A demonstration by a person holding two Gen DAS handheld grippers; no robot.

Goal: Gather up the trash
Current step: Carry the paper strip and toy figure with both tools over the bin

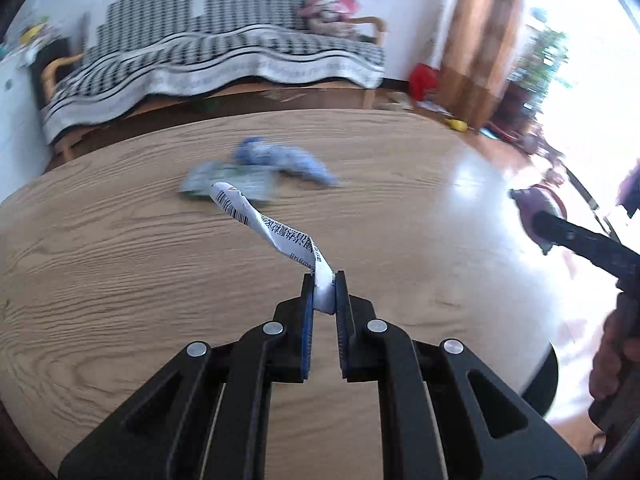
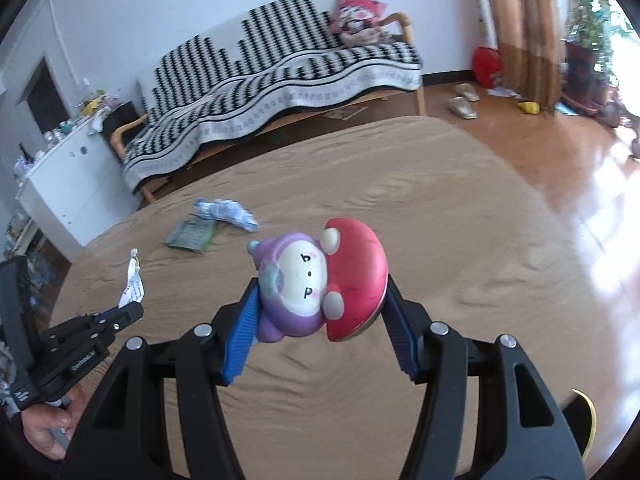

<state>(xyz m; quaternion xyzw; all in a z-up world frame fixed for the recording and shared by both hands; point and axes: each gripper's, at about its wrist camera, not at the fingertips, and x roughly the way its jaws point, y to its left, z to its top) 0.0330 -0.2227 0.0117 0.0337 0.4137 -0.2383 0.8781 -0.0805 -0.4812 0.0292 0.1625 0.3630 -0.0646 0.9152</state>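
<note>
Left gripper (image 1: 324, 292) closed tight on white wrapper strip (image 1: 272, 232) – only bottom end is pinched, rest is twisted upward, clear of table (image 1: 120, 280). Right gripper (image 2: 316, 304) half open, mushroom toy (image 2: 320, 284) clamped between pads. Blue crumpled wrapper (image 2: 226, 213) and green packet (image 2: 191, 235) are left near far edge of table, touching each other. Risk judged: strip could be pulled out of thin pinch by quick swing; rounded toy could be squeezed out of pads – no bin is seen.
</note>
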